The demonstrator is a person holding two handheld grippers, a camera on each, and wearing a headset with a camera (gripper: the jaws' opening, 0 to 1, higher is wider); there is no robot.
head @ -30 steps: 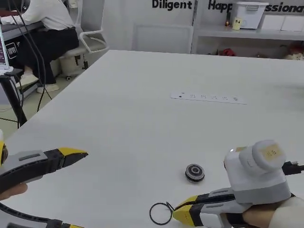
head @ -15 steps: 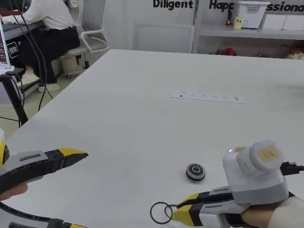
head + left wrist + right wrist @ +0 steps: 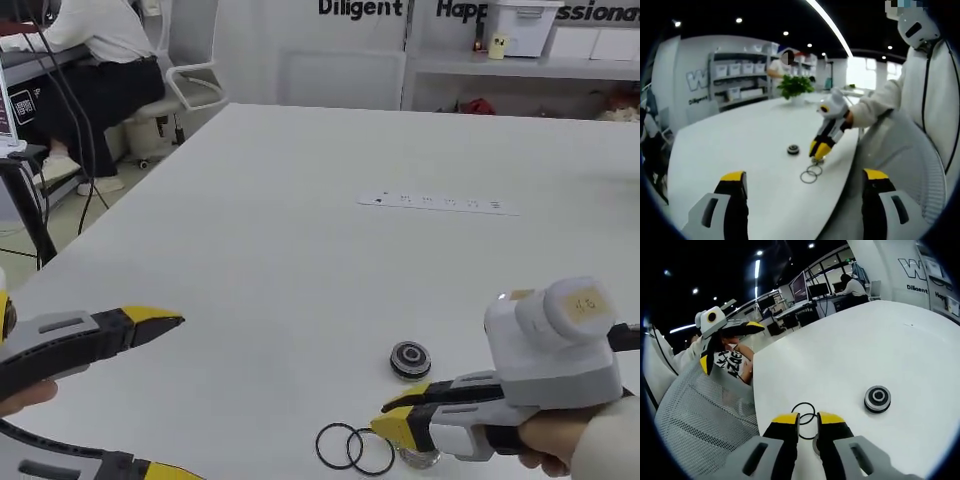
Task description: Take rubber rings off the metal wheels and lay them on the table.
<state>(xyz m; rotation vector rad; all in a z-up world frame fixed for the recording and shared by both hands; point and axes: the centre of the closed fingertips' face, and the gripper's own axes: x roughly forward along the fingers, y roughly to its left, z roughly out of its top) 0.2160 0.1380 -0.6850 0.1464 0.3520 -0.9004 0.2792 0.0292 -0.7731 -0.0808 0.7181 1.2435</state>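
item: white table [image 3: 300, 250], one job part done.

- two rubber rings [image 3: 355, 448]: off their wheels, lying flat and overlapping on the table, near its near edge.
- bare metal wheel [image 3: 421, 459]: just beside the rings, under the right gripper [image 3: 387, 420]. its jaws are drawn nearly together with a thin gap (whether they pinch the wheel, cannot tell).
- second wheel [image 3: 410, 360]: lying flat, apart from the rest, with a dark band round its rim. this is judged to be a ring not yet removed.
- left gripper [image 3: 178, 397]: jaws wide apart, holding nothing, well clear of the parts.

risks: the rings and the bare wheel sit close to the table edge. a careless sweep of the right jaws toward the second wheel would likely nudge them over. that wheel looks small and smooth, so a one-sided pinch may squirt it away.

containers: a lidded white bin [image 3: 525, 28] on the far shelf, contents hidden. the rings lie loose on the bare tabletop, in no tray.
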